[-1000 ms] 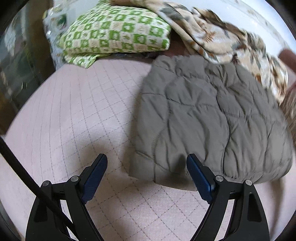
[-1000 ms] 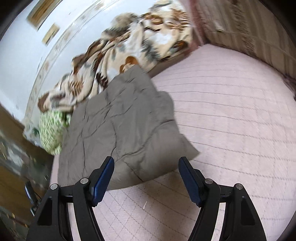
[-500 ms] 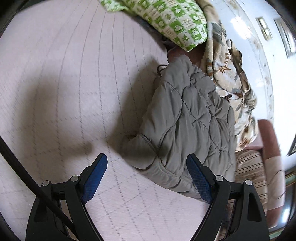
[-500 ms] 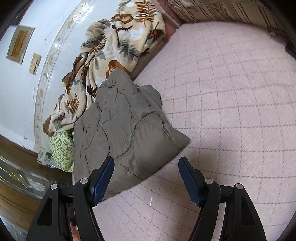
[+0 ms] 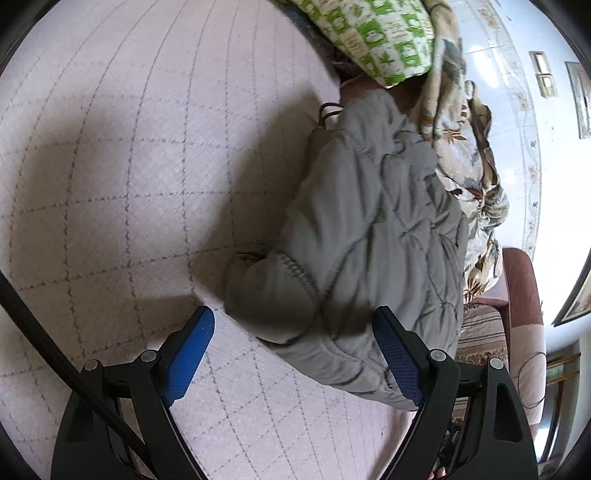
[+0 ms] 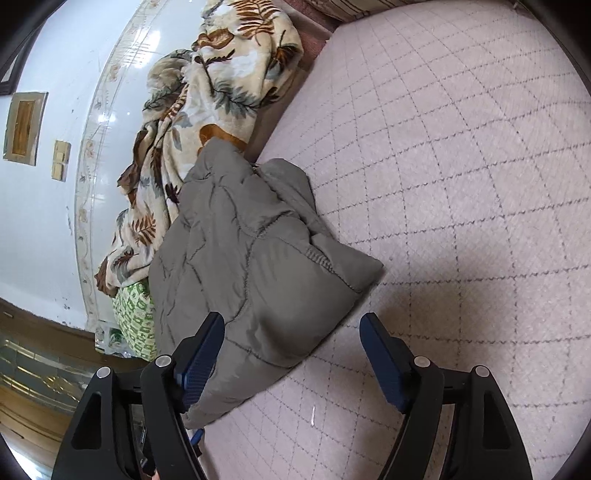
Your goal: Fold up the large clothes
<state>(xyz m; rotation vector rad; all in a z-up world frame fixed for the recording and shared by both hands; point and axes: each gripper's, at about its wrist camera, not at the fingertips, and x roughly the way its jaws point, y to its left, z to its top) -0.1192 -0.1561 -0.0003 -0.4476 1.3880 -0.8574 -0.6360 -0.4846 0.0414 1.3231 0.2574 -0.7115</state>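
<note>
We start at the left gripper (image 5: 293, 341): its blue-padded jaws are spread wide and grip nothing, with the near corner of the grey quilted jacket (image 5: 373, 236) lying just ahead between them. The right gripper (image 6: 291, 345) is likewise spread and empty; its left finger (image 6: 201, 350) overlaps the jacket's edge in view, though we cannot tell whether it touches.

The jacket lies on the pink quilted bed cover (image 6: 461, 166), already gathered into a compact bundle with a stitched cuff or hem on its near side. We judge that both grippers are held apart so that each can take a corner of the bundle for the next fold or a straightening.

Beyond the jacket, a leaf-patterned blanket (image 6: 207, 96) is heaped along the wall, touching the jacket's far edge. A green checked pillow (image 5: 380, 33) sits at the bundle's far end.

No containers are visible in either view.
</note>
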